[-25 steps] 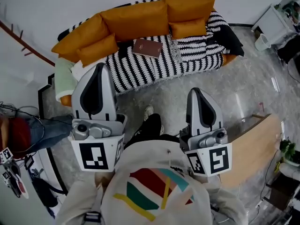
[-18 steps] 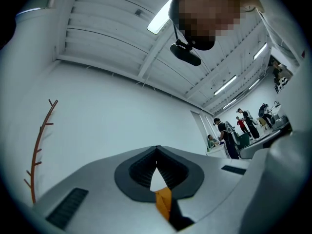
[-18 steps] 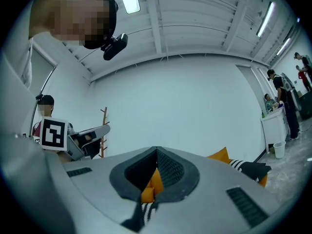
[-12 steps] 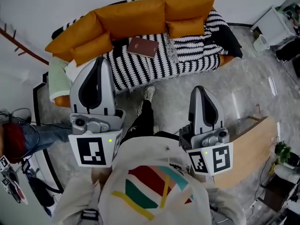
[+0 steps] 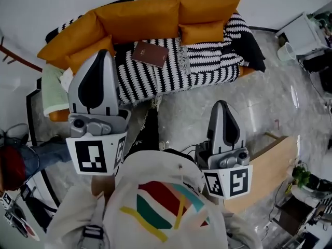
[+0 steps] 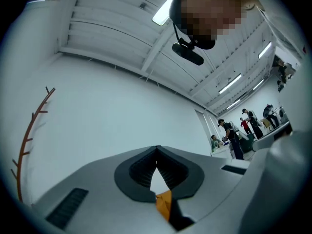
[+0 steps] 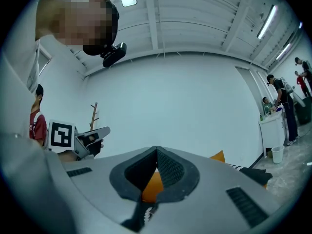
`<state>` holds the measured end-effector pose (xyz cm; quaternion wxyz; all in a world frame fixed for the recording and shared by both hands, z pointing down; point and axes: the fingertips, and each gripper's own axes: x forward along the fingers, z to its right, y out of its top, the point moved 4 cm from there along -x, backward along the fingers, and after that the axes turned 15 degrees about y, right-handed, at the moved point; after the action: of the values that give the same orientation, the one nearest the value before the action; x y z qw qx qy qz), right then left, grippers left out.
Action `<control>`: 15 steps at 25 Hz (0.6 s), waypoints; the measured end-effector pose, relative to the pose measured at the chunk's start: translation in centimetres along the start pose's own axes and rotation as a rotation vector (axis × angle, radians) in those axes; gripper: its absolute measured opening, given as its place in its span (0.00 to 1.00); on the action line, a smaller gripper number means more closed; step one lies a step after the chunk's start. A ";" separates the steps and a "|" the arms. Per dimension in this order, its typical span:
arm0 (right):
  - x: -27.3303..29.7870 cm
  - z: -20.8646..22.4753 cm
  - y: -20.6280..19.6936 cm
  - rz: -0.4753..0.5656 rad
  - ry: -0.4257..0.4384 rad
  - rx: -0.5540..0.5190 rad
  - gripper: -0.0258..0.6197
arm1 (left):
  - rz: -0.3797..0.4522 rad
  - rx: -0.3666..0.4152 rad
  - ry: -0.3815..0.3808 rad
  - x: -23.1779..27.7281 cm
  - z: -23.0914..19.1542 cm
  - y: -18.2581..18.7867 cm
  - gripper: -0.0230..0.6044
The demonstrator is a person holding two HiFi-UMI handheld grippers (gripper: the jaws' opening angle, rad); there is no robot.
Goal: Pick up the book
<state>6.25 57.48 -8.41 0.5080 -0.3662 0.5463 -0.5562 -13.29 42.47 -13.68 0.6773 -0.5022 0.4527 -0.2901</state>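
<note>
Head view: one book (image 5: pixel 149 54) lies flat on a striped blanket (image 5: pixel 171 74) among five orange cushions (image 5: pixel 137 19), well ahead of two grippers. Bare floor (image 5: pixel 207 95) lies open before the blanket's front edge. Only this view shows the book.

Left gripper view: the left gripper (image 6: pixel 156 147) is pressed together, empty.

Right gripper view: the right gripper (image 7: pixel 156 150) is likewise closed on nothing.

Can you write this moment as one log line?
stage: before pickup | book: flat on striped blanket, untouched | left gripper: shut, empty | right gripper: shut, empty
</note>
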 end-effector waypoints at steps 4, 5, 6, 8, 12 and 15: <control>3.8 2.5 -0.8 -0.010 0.035 0.002 0.06 | -0.025 -0.019 0.004 4.8 -0.5 -3.0 0.04; 5.2 3.2 -1.0 -0.018 0.040 0.007 0.06 | -0.038 -0.017 0.006 6.2 -0.8 -3.9 0.04; 6.8 3.9 -1.3 -0.029 0.043 0.013 0.06 | -0.054 -0.016 0.007 7.6 -1.1 -4.9 0.04; 10.1 5.4 -1.7 -0.053 0.048 0.020 0.06 | -0.090 -0.032 0.007 10.6 -1.8 -7.0 0.04; 17.2 7.8 -2.1 -0.076 0.093 0.041 0.06 | -0.131 -0.067 -0.004 16.4 -2.9 -10.3 0.04; 22.3 8.8 -1.8 -0.067 0.151 0.094 0.06 | -0.123 -0.043 -0.014 20.7 -3.5 -11.9 0.04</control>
<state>9.66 33.67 -8.73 0.4632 -0.3169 0.5439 -0.6238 -7.01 19.58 -9.44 0.6505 -0.5456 0.4223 -0.3177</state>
